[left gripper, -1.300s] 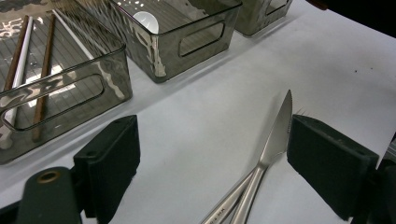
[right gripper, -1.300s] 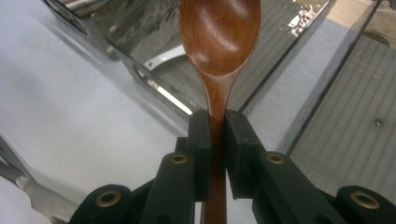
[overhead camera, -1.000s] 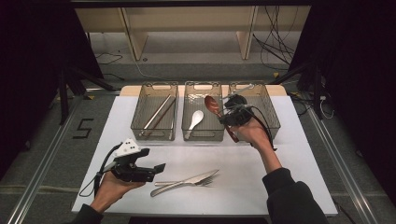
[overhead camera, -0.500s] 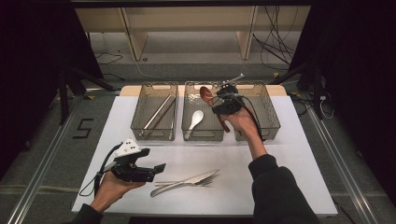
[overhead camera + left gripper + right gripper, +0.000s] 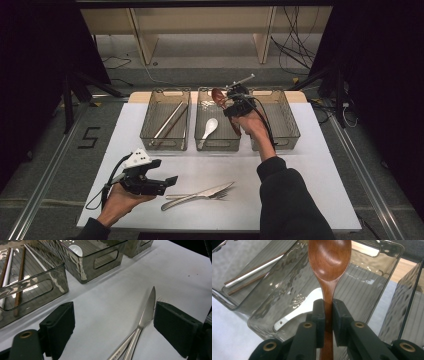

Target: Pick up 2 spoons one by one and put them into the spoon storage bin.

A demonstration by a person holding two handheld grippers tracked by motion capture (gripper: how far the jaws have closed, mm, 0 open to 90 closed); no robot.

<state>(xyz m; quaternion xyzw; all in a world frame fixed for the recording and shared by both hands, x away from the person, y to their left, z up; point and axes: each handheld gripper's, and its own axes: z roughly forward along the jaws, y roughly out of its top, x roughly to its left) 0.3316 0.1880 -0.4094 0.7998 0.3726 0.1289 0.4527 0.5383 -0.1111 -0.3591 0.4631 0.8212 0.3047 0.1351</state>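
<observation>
Wooden spoon [image 5: 329,262] clenched in right claw [image 5: 328,307], bowl forward, handle along jaws.

Before you: white table [image 5: 310,170] carrying three clear bins [image 5: 165,120] side by side along its far edge, and a knife [image 5: 197,196] over a fork [image 5: 220,194] near its front.

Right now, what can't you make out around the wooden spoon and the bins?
- Wooden spoon handle: right gripper view, hidden below the right gripper pads.
- Right bin contents: high view, the hand and cable cover part of it.
- Fork: high view, mostly under the knife.
- Small items at the middle bin's far end: too small.
</observation>
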